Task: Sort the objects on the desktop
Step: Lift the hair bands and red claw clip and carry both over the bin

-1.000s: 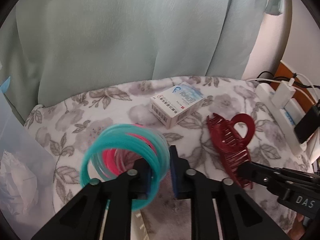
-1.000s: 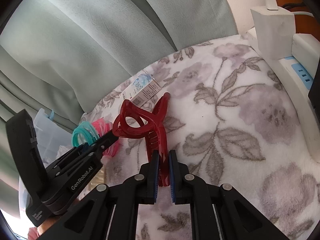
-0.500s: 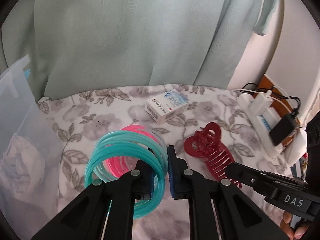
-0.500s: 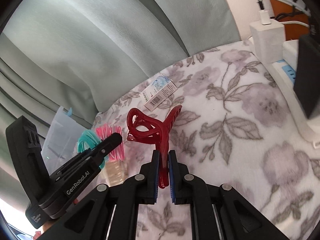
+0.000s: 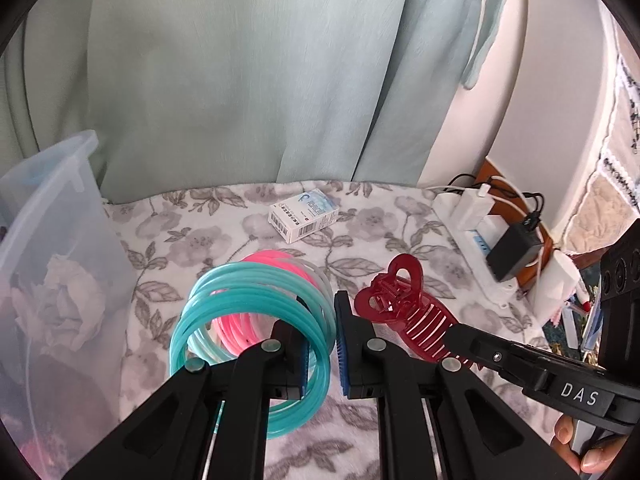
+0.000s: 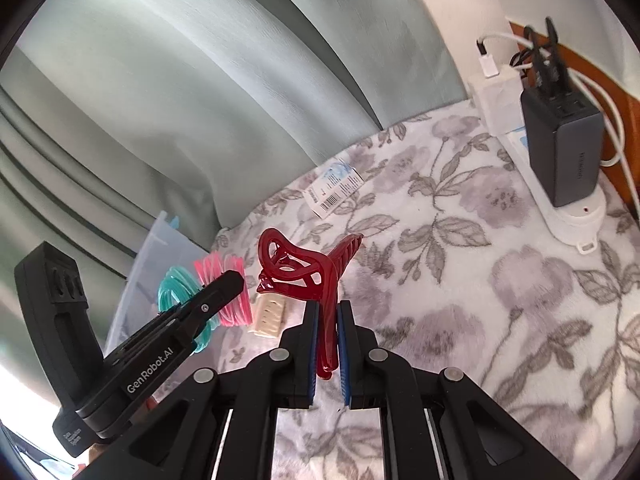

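Note:
My left gripper is shut on a bundle of teal and pink plastic rings and holds it above the floral cloth; the rings also show in the right wrist view. My right gripper is shut on a dark red hair claw clip and holds it off the cloth; the clip also shows in the left wrist view. A small white and blue box lies on the cloth near the curtain, and shows in the right wrist view.
A clear plastic bin with crumpled paper stands at the left. A white power strip with a black charger and cables runs along the right edge. A cream comb-like piece lies below the clip. A green curtain hangs behind.
Both grippers have risen and drawn back from the cloth, carrying the rings and the clip with them. The box and power strip look smaller and farther away.

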`<move>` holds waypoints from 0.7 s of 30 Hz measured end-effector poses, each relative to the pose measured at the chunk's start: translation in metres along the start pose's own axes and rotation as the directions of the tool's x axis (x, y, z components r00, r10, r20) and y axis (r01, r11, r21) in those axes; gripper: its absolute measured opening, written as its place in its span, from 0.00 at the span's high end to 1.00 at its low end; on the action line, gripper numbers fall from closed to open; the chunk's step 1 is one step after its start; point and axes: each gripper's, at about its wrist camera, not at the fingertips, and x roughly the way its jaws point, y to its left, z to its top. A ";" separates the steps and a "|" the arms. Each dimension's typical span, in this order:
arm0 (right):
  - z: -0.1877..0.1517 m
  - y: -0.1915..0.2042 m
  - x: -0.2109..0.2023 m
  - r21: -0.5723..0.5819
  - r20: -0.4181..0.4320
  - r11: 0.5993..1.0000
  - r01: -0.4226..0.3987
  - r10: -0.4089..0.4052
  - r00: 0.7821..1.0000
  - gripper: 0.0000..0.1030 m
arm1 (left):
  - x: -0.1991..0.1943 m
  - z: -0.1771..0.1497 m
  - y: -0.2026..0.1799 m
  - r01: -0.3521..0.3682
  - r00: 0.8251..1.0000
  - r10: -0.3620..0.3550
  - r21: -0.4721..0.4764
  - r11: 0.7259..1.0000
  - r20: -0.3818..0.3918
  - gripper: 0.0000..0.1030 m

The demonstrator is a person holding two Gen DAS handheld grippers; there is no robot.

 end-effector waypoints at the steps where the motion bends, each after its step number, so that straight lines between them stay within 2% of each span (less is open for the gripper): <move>1: -0.001 0.001 -0.004 -0.001 0.007 1.000 -0.004 0.004 1.000 0.90 | -0.005 0.000 -0.001 0.001 1.000 -0.001 -0.001 1.000 0.006 0.89; 11: -0.005 0.028 -0.041 -0.051 0.089 0.998 -0.036 0.040 0.995 0.90 | -0.057 0.002 -0.004 0.023 0.994 -0.023 0.001 1.000 0.105 0.89; 21: -0.011 0.064 -0.073 -0.123 0.161 0.991 -0.059 0.079 0.984 0.90 | -0.108 0.002 0.000 0.056 0.977 -0.055 0.000 0.998 0.207 0.89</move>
